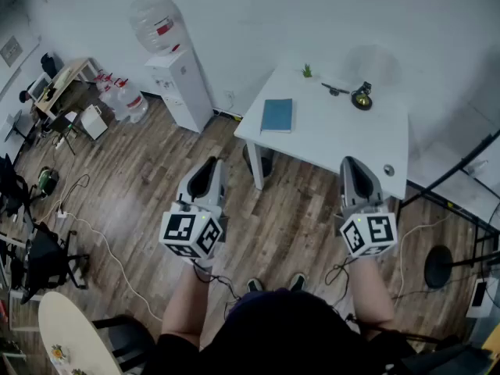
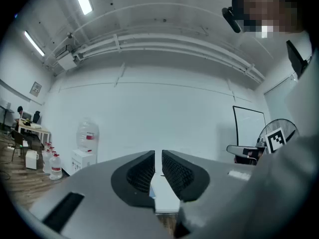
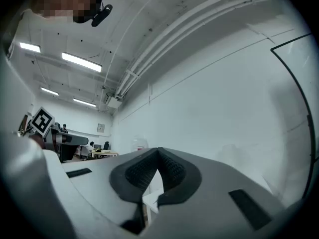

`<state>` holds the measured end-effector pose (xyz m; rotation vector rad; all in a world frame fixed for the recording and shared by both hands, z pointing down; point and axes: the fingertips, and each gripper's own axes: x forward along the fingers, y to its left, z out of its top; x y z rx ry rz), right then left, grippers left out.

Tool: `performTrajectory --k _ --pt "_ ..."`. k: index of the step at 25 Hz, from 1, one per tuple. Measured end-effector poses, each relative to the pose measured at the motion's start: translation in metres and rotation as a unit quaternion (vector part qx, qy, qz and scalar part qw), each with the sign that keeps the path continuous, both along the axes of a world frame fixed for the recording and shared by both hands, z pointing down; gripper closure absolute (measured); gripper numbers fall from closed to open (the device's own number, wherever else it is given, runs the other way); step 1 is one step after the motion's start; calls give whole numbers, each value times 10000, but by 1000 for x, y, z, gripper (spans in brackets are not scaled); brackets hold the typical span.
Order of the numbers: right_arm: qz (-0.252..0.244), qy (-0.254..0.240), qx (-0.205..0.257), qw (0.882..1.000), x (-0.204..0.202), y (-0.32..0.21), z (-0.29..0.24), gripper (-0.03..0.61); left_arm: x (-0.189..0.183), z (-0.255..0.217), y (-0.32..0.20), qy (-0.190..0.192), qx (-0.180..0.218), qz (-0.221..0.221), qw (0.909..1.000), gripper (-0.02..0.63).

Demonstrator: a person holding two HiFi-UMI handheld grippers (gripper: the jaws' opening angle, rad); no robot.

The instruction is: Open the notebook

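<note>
A closed blue notebook (image 1: 276, 115) lies flat on the left part of a white table (image 1: 328, 135) by the wall. I stand well back from it, holding both grippers level over the wooden floor. My left gripper (image 1: 208, 170) is shut with nothing between its jaws, and my right gripper (image 1: 352, 168) is shut and empty too. In the left gripper view the gripper (image 2: 157, 167) points at the white wall, with a strip of the table (image 2: 163, 198) showing below the jaws. The right gripper (image 3: 158, 164) faces the same wall.
A water dispenser (image 1: 178, 76) stands left of the table, with spare bottles (image 1: 125, 98) beside it. Small dark items (image 1: 355, 95) and a tiny green plant (image 1: 307, 71) sit at the table's far side. A stand base (image 1: 442, 266) and cables lie on the floor at the right.
</note>
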<state>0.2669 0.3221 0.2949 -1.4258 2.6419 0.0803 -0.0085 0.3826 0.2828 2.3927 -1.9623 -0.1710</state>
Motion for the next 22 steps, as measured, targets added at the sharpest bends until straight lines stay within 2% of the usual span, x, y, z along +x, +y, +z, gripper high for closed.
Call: performTrajectory --k 9,12,13,15,16,22 --pt "-135 -49 25 9999 27 -26 1 575 31 -1 -23 -93 -19 -113 9999 571" --pt "-105 -118 68 9999 42 -34 1 572 44 -4 -26 -197 133 -228 9995 571" --pt "-107 -108 72 9999 45 -37 1 559 47 -6 -26 -254 199 -307 9990 557" --pt "-147 -74 58 9998 52 -42 2 481 54 -7 -27 -352 242 -438 9981 434" --pt "-176 -71 48 9998 55 -45 2 461 58 -6 -29 -378 215 -469 9980 405" --pt "-368 -150 -38 9992 72 -61 10 414 78 5 -35 -424 13 -535 9977 385"
